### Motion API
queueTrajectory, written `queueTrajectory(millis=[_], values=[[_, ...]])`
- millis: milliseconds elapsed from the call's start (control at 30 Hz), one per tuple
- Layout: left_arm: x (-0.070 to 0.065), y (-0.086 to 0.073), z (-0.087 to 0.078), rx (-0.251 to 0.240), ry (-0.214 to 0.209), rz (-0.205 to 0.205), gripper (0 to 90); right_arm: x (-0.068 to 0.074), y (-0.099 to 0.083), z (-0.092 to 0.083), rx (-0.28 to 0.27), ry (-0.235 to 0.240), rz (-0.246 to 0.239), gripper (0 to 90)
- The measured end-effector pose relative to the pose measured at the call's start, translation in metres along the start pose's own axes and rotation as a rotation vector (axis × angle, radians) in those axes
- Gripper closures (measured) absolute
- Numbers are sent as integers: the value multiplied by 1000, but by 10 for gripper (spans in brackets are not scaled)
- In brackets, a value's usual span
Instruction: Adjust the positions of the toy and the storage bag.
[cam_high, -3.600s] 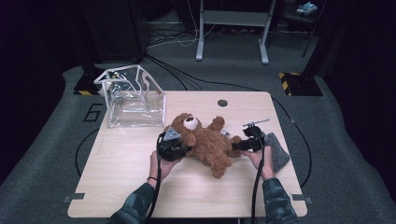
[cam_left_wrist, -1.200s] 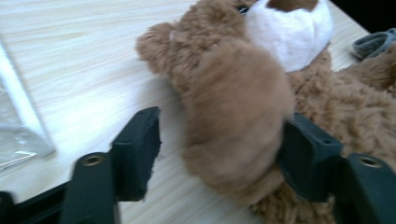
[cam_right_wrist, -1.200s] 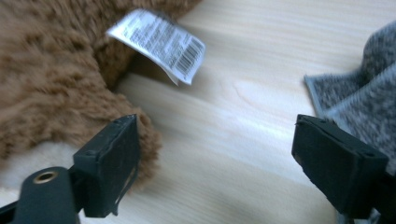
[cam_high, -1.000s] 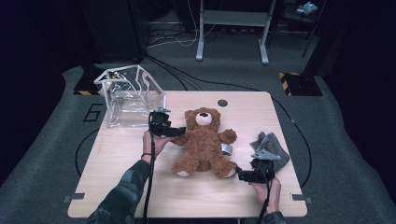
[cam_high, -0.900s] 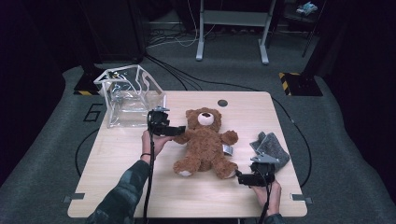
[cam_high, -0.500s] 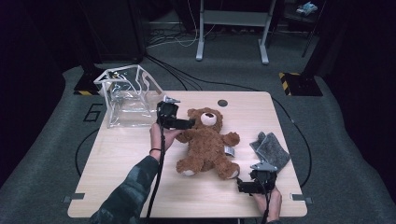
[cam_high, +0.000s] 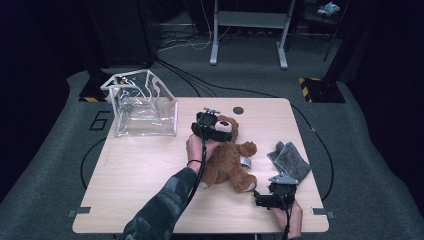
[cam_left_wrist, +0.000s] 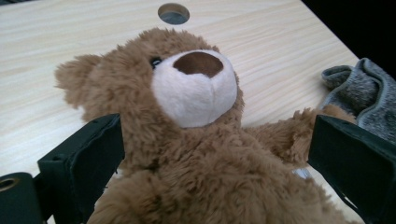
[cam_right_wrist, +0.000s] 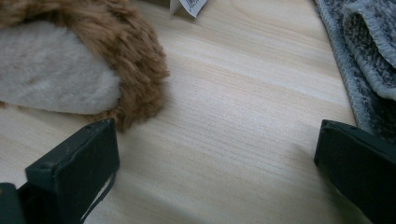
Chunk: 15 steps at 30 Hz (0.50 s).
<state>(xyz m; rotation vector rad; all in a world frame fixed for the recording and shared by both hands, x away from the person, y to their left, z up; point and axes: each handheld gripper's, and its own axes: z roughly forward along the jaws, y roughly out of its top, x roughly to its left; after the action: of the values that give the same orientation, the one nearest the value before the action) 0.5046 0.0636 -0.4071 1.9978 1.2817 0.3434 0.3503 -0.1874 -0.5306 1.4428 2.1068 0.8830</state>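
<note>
A brown teddy bear (cam_high: 227, 162) lies on its back on the wooden table (cam_high: 140, 170), head toward the far side. My left gripper (cam_high: 220, 131) hovers over its head. In the left gripper view the left gripper (cam_left_wrist: 217, 140) stands open; its jaws have just been opening and straddle the bear (cam_left_wrist: 187, 154) below the pale snout. My right gripper (cam_high: 261, 199) rests near the front right edge, open after widening a moment ago. In the right gripper view bare wood lies between the right gripper (cam_right_wrist: 217, 135) jaws, with the bear's pale-soled foot (cam_right_wrist: 51, 74) at upper left.
A clear plastic bag (cam_high: 145, 102) stands open at the table's far left. A folded grey cloth (cam_high: 290, 160) lies at the right edge, close to the right gripper, and also appears as the cloth (cam_right_wrist: 364, 42). A round hole (cam_high: 238, 110) sits behind the bear's head.
The left gripper has moved right and up from beside the bear's arm to over its head. The right gripper has drawn back from the bear's foot toward the front edge.
</note>
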Motion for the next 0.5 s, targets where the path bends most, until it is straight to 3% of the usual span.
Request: queueTrajectory(millis=[200, 300, 500], values=[[-4, 2, 17, 43, 30, -41, 1, 1, 1, 1, -5, 4, 5, 0], [-5, 1, 25, 50, 46, -25, 0, 1, 1, 1, -5, 4, 6, 0], [-3, -7, 42, 67, 89, -48, 0, 1, 1, 1, -8, 1, 6, 0]])
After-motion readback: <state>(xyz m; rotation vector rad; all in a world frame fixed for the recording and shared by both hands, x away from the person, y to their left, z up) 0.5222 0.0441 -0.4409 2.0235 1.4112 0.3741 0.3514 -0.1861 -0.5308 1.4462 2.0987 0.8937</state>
